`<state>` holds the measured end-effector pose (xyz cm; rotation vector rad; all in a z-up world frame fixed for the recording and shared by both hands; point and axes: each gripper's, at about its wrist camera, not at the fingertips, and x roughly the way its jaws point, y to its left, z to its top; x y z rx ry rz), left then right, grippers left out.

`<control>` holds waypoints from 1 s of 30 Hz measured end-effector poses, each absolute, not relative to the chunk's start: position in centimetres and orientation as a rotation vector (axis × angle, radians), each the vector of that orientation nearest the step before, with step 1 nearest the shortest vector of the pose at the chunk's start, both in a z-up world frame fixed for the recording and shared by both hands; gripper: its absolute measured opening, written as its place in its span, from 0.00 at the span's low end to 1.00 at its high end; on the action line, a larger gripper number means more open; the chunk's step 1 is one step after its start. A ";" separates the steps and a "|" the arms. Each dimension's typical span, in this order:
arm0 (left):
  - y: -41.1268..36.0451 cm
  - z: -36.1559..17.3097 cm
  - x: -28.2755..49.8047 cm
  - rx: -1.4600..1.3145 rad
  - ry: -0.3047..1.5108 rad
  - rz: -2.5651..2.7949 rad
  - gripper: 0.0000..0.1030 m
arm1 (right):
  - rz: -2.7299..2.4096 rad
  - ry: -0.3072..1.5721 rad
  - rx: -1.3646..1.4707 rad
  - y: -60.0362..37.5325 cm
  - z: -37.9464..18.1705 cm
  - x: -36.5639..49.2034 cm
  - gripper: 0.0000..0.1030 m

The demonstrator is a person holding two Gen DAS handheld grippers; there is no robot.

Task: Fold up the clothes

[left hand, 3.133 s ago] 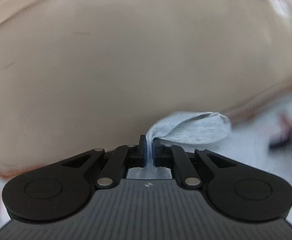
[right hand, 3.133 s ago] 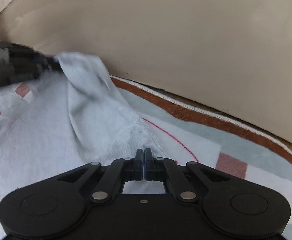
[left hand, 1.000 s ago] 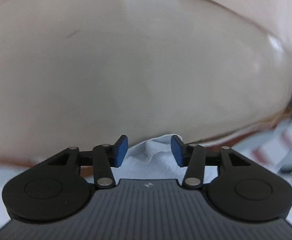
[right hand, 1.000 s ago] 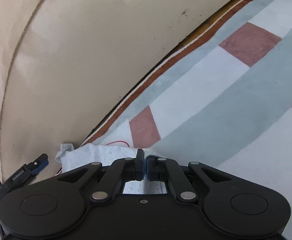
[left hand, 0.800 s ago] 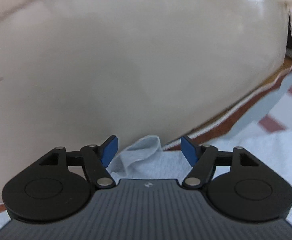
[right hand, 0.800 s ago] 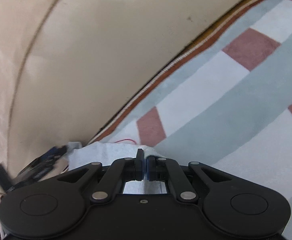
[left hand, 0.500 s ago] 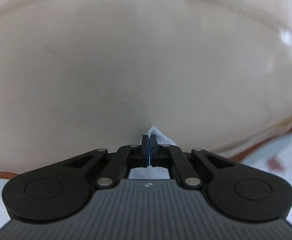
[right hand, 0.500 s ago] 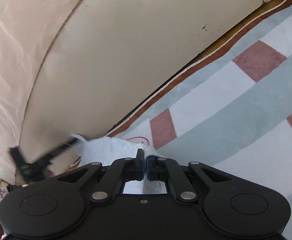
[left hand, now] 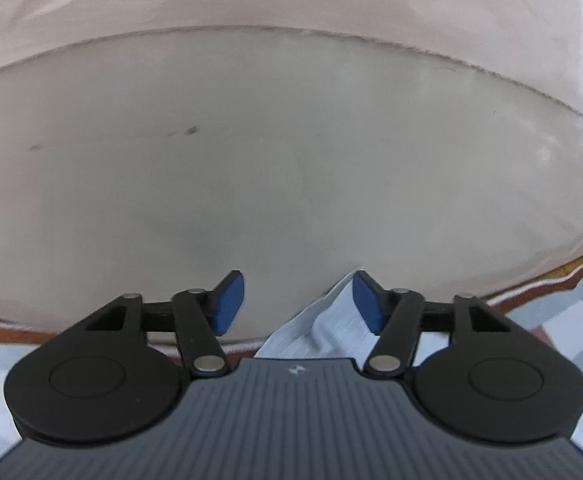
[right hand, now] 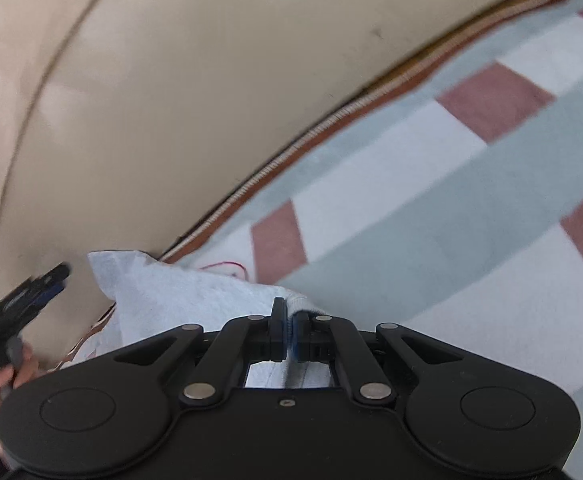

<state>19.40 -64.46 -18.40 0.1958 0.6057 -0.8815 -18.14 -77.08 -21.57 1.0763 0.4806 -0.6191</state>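
Beige upholstery [left hand: 275,168] filled most of the left wrist view, a seam running across it with paler cloth above; its base met a patterned rug [right hand: 431,208] of grey, white and dusty red blocks, edged by a brown band and a pale cord. At that tool's far left only a sliver of rug showed. The left tool [left hand: 297,300] stood wide, blue pads apart, gripping nothing. A pale blue garment [left hand: 323,332] lay between and just right of its fingers, one corner rising against the right pad and up the upholstery base.

The right wrist view alone showed the left tool [right hand: 31,292] from outside, blurred, at far left, with part of a hand under it. Right of it the garment [right hand: 179,296] spread toward the right tool [right hand: 289,332], which was pinched closed on a folded edge of cloth. A thin red thread lay on the rug just beyond the garment. Rightward, open rug stretched away from that tool, while the upholstery hemmed in the left side.
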 end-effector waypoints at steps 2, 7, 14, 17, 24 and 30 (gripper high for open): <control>-63.5 -19.4 19.6 0.241 0.663 -0.873 0.58 | -0.613 0.468 1.126 -77.4 -21.5 -18.7 0.11; -61.3 -22.6 20.6 0.343 0.830 -0.856 0.58 | -0.609 0.448 1.144 -77.5 -20.2 -20.7 0.26; -57.4 -21.9 22.8 0.188 0.933 -0.856 0.63 | -0.677 0.505 1.027 -76.8 -18.6 -23.1 0.44; -55.7 -21.5 23.7 0.121 0.977 -0.854 0.66 | -0.693 0.550 0.960 -76.0 -18.2 -24.3 0.44; -57.1 -20.9 19.6 0.332 0.735 -0.899 0.03 | -0.678 0.598 0.938 -74.3 -18.0 -28.4 0.44; -55.5 -19.2 17.7 0.391 0.623 -0.718 0.18 | -0.623 0.686 0.900 -70.3 -17.5 -31.4 0.44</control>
